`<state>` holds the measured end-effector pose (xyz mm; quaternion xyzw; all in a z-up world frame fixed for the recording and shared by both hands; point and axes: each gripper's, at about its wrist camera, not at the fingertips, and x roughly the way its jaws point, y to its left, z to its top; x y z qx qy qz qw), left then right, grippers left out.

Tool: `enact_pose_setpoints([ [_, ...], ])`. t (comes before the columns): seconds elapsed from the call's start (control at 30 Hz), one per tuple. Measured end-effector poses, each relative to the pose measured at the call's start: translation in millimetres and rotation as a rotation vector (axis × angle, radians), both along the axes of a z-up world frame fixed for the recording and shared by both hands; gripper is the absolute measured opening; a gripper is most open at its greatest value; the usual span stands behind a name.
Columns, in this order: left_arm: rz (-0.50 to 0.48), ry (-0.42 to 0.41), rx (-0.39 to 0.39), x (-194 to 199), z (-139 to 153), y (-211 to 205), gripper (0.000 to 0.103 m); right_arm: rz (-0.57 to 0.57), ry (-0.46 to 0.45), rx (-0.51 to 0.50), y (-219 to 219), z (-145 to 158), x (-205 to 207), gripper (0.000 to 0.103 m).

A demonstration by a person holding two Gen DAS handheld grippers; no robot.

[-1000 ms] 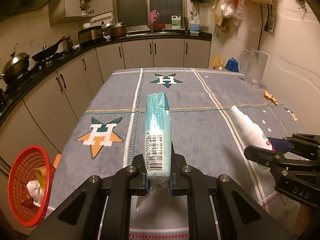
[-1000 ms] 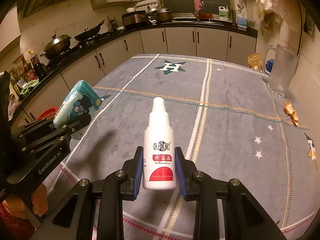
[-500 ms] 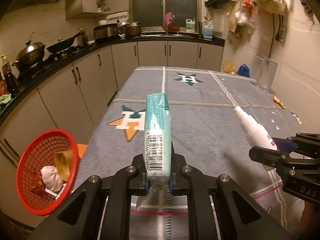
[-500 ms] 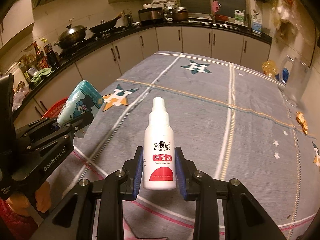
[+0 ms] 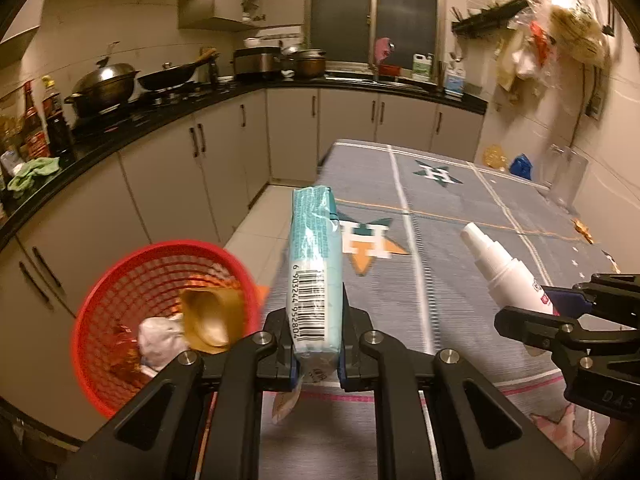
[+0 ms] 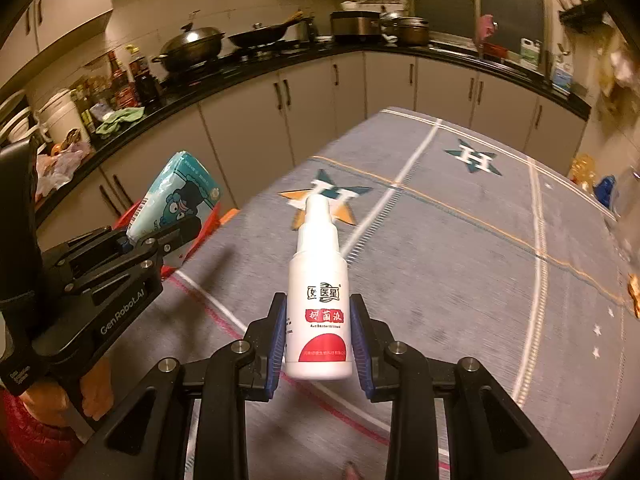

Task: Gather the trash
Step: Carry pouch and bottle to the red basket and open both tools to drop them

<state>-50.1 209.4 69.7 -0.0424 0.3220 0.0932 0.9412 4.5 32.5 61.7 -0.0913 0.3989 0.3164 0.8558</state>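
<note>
My left gripper is shut on a teal tissue pack with a barcode, held over the table's left edge. The pack also shows in the right wrist view. A red mesh basket with crumpled paper and a brown wrapper stands on the floor, left and below the pack. My right gripper is shut on a white spray bottle with a red label, held above the table. The bottle also shows in the left wrist view.
The table has a grey cloth with star prints. Small gold wrappers lie near its right edge. A clear jug stands at the far right. Cabinets and a counter with pots run along the left.
Both grippers have swung left with their loads. The red basket now sits larger and closer to the middle of the left wrist view, beside the tissue pack.
</note>
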Motion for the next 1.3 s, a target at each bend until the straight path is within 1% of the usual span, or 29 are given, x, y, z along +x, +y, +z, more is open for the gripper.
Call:
enact_pose_setpoints([
  [0.37,0.104,-0.01,-0.016,-22.8,-1.1,55.5,0.013,0.087,0.015,0.002,54.7,3.9,-3.2,0.033],
  [0.73,0.18,0.001,-0.041,-31.5,-9.4,99.1,0.013,0.174,0.03,-0.013,112.2,2.9,-5.1,0.033],
  [1.03,0.237,0.04,-0.082,-28.9,-26.6,131.5,0.013,0.226,0.115,0.029,159.2,-4.3,7.7,0.033],
  [1.2,0.267,0.062,-0.103,-28.3,-38.1,146.1,0.013,0.233,0.18,0.042,183.7,-16.5,19.0,0.033],
  [1.3,0.27,0.074,-0.118,-27.7,-43.8,150.7,0.013,0.241,0.202,0.047,192.5,-22.3,22.1,0.033],
])
